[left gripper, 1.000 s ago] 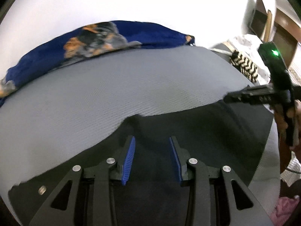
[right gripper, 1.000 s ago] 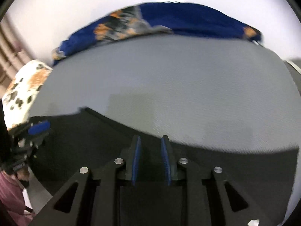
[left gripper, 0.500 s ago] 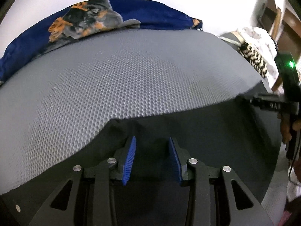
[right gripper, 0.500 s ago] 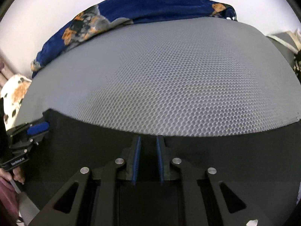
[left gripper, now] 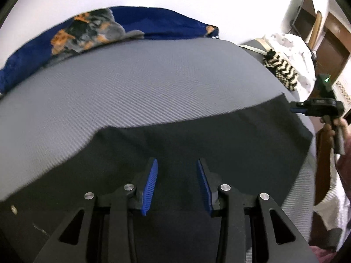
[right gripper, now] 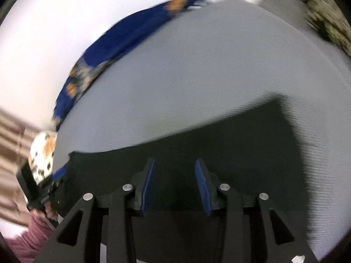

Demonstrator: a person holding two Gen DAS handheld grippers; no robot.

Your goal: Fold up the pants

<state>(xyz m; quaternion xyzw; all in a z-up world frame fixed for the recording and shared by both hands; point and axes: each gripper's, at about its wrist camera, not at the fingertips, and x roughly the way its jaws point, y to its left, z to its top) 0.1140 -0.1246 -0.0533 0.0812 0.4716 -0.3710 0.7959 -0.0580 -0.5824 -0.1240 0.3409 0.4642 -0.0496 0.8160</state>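
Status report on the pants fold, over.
Left gripper open above black fabric pants. Right gripper just opened, nothing between pads. Pants flat on grey textured mat. Nothing in the way.

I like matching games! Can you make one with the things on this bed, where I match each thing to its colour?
Things:
1. flat pants lying on the bed
2. textured bed cover
3. crumpled cloth with orange patches along the far edge
4. ribbed finger pads of the left gripper

Colours:
A. grey
B. bright blue
C. black
D. dark navy blue

Pairs: 1-C, 2-A, 3-D, 4-B
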